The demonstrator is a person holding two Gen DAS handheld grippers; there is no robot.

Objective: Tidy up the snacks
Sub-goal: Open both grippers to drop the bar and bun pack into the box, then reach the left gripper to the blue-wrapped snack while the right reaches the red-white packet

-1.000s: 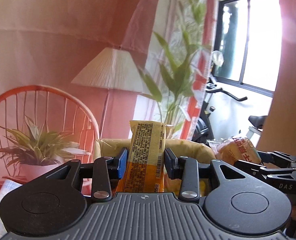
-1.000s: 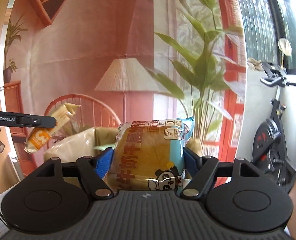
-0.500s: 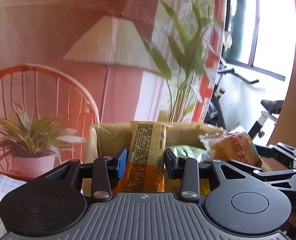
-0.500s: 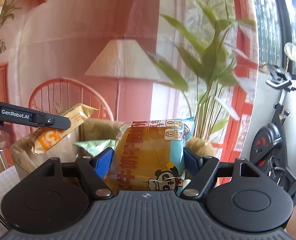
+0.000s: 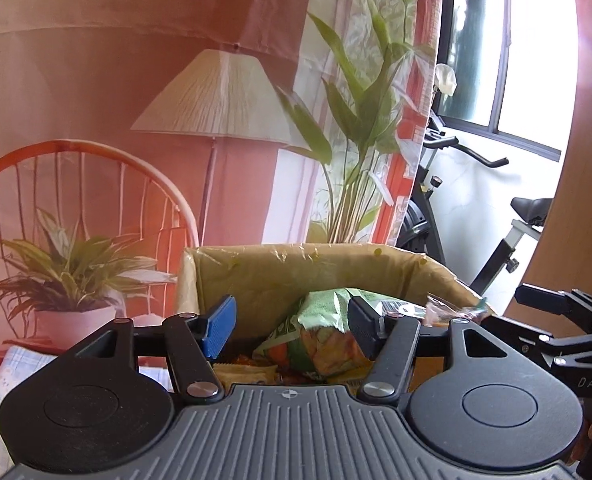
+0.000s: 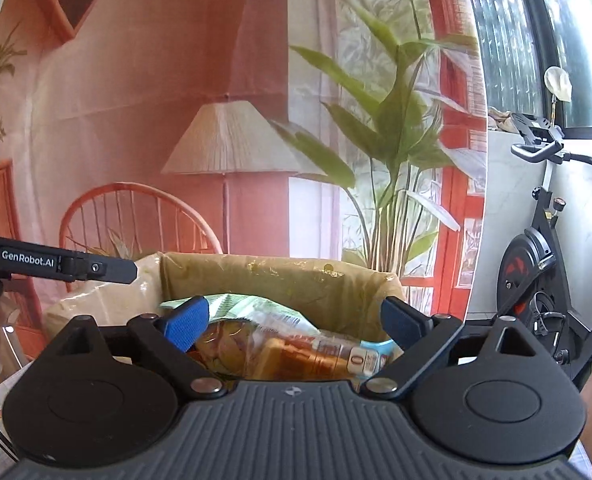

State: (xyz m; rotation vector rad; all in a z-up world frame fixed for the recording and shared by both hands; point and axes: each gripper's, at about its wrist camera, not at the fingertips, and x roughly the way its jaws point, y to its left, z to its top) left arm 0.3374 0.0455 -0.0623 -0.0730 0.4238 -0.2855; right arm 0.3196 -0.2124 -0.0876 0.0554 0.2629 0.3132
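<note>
Both grippers hang over the open cardboard box point(image 5: 395, 276), which is lined with clear film and stands before a printed backdrop point(image 5: 136, 60) showing a lamp and a wicker chair.

Left gripper point(image 5: 292, 324): jaws parting, nothing between the pads. Beyond the gap, a green snack bag point(image 5: 315, 332) lies inside the box, tilted against the far wall. A yellow wrapper point(image 5: 248, 372) lies low in the box just behind the left finger.

Right gripper point(image 6: 294, 320): jaws also spreading, standing wide. The wrapped bread packet point(image 6: 296, 350), orange with a white and blue label end, lies in the box below and between the blue pads; neither pad presses on it. It rests on top of the other snacks, partly over the green bag point(image 6: 248, 306).

In the right wrist view the left gripper's finger point(image 6: 96, 267) reaches in from the left edge, above the box's near corner. An exercise bike point(image 6: 535, 264) stands to the right of the backdrop.
</note>
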